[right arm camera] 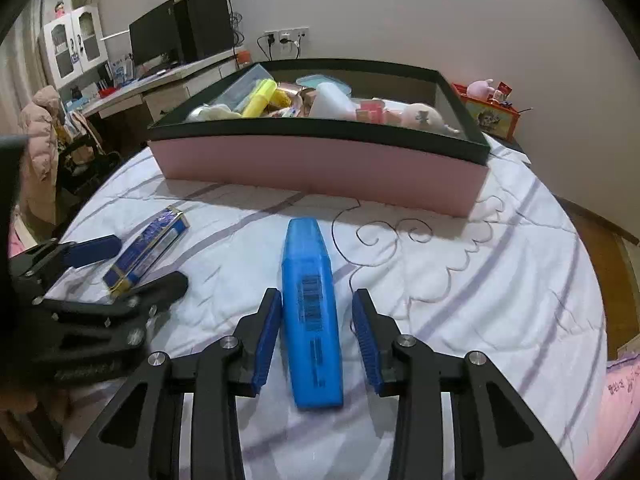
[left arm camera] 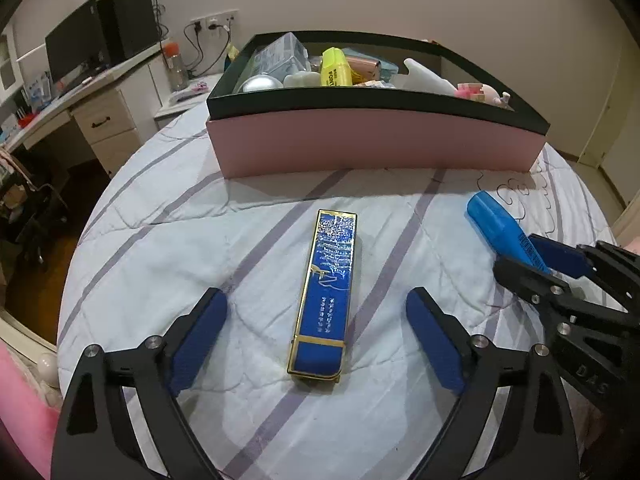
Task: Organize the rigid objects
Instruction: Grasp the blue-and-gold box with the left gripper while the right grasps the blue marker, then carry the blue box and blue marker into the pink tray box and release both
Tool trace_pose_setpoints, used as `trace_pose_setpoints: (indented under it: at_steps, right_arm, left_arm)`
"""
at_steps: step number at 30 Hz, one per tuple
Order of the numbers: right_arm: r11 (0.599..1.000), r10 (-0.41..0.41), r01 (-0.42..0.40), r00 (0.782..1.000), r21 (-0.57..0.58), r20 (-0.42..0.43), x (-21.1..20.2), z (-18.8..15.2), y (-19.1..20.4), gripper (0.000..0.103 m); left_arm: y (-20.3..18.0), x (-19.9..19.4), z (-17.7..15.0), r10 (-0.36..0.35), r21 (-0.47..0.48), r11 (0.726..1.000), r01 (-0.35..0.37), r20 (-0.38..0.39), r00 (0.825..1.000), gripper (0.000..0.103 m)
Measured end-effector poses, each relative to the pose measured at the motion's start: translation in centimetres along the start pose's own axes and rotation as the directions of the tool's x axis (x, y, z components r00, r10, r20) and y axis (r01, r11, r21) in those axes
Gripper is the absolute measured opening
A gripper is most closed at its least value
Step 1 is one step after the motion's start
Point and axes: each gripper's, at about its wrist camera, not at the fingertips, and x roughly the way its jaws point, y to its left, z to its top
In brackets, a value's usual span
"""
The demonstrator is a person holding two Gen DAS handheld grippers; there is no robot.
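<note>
The left tool [left arm camera: 316, 338] has two matte black fingers built as open frames with triangular cut-outs, each tipped by a long royal-blue pad [left arm camera: 198, 342] with a fine ribbed texture. Round silver screw heads sit at the pivots of the linkage. The right tool [right arm camera: 316, 334] is of the same make: black skeletal arms, silver screws, blue ribbed pads [right arm camera: 266, 340]. Seen from the left wrist, its black housing bears raised letters, partly readable as "DAS".

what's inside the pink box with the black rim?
Inside the pink box with the black rim: a yellow highlighter, a silver ball, a clear plastic case, a white block and a plush toy. The front wall hides the bottom.
</note>
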Motion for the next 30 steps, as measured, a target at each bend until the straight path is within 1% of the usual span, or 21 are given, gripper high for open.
trace_pose_setpoints:
  at_steps: [1,3,4,5,6,7,8,9,10,11,13,15,16,19,20,21,22,23,24,27,30]
  right_arm:
    - [1.0,-0.006,0.006,1.0,-0.006,0.004,0.0,0.0,0.2,0.038]
    - [1.0,-0.013,0.013,1.0,-0.012,-0.001,0.1,0.0,0.3,0.038]
    - [1.0,-0.01,0.01,1.0,-0.011,-0.002,0.1,0.0,0.3,0.038]
    - [1.0,-0.007,0.007,1.0,-0.009,-0.003,0.0,-0.1,0.2,0.038]
    - [1.0,-0.008,0.008,1.0,-0.014,-0.003,0.0,-0.1,0.2,0.038]
    - [0.999,-0.017,0.017,1.0,-0.027,-0.004,0.0,-0.1,0.4,0.038]
    - [0.999,-0.03,0.029,1.0,-0.038,-0.006,0.1,-0.2,0.6,0.039]
    - [0.998,-0.038,0.037,0.999,-0.047,-0.006,0.1,-0.2,0.9,0.039]
    - [0.998,-0.042,0.042,0.999,-0.051,-0.005,0.1,-0.2,1.0,0.039]
    - [0.998,-0.036,0.036,0.999,-0.046,-0.004,0.1,-0.2,0.9,0.039]
    - [0.999,-0.019,0.019,1.0,-0.028,-0.002,0.0,-0.2,0.5,0.039]
    - [0.999,-0.018,0.018,1.0,-0.029,-0.002,0.0,-0.3,0.6,0.036]
    - [0.999,-0.022,0.022,1.0,-0.036,-0.002,0.0,-0.2,0.7,0.036]
    - [0.999,-0.019,0.019,1.0,-0.035,-0.001,0.0,-0.2,0.7,0.035]
    - [0.999,-0.014,0.014,1.0,-0.032,0.001,0.1,-0.1,0.7,0.035]
    - [1.0,-0.008,0.008,1.0,-0.028,0.002,0.1,-0.1,0.6,0.032]
    - [1.0,0.005,-0.005,1.0,-0.025,0.007,0.0,-0.1,0.5,0.027]
    - [1.0,0.013,-0.013,1.0,-0.021,0.01,-0.1,-0.1,0.4,0.027]
    - [1.0,0.022,-0.022,1.0,-0.017,0.011,-0.1,-0.2,0.2,0.027]
    - [0.999,0.051,-0.051,0.998,-0.002,0.025,-0.7,-0.4,0.1,0.027]
    - [0.996,0.081,-0.083,0.995,0.027,0.066,-1.8,-0.8,-0.2,0.027]
  left_arm:
    - [0.1,-0.1,0.0,-0.005,-0.004,1.0,0.005,0.003,1.0,0.091]
    - [0.1,-0.2,0.0,0.002,-0.006,1.0,-0.002,0.013,1.0,0.081]
    - [0.1,-0.4,0.0,0.005,-0.006,1.0,-0.004,0.02,1.0,0.071]
    - [0.0,-0.5,0.0,0.006,-0.002,1.0,-0.006,0.024,1.0,0.065]
    - [0.0,-0.5,0.0,0.006,0.005,1.0,-0.006,0.025,1.0,0.063]
    - [-0.2,-0.5,0.0,0.004,0.015,1.0,-0.004,0.026,1.0,0.059]
    - [-0.4,-0.5,0.1,0.001,0.024,1.0,-0.001,0.028,1.0,0.049]
    - [-0.6,-0.7,0.1,-0.004,0.033,0.999,0.003,0.034,0.999,0.044]
    - [-0.7,-0.7,0.1,-0.005,0.036,0.999,0.004,0.038,0.999,0.033]
    - [-0.7,-0.8,0.1,-0.009,0.036,0.999,0.007,0.042,0.999,0.025]
    - [-0.9,-0.8,0.2,-0.015,0.045,0.999,0.014,0.037,0.999,0.025]
    - [-0.8,-0.7,0.3,-0.025,0.046,0.999,0.023,0.035,0.999,0.025]
    - [-0.6,-0.6,0.3,-0.044,0.04,0.998,0.043,0.033,0.999,0.024]
    - [-0.2,-0.5,0.4,-0.071,0.023,0.997,0.07,0.031,0.997,0.024]
    - [-0.3,-0.4,0.4,-0.072,0.022,0.997,0.072,0.031,0.997,0.024]
    - [-0.3,-0.5,0.4,-0.068,0.028,0.997,0.067,0.031,0.997,0.024]
    - [-0.5,-0.5,0.4,-0.062,0.032,0.998,0.061,0.033,0.997,0.025]
    - [-0.6,-0.6,0.3,-0.052,0.034,0.998,0.051,0.038,0.998,0.021]
    - [-0.7,-0.7,0.3,-0.046,0.036,0.998,0.045,0.043,0.998,0.02]
    - [-0.7,-1.2,0.0,-0.054,0.033,0.998,0.052,0.057,0.997,0.02]
    - [-0.9,-1.9,-0.4,-0.066,0.032,0.997,0.063,0.071,0.995,0.02]
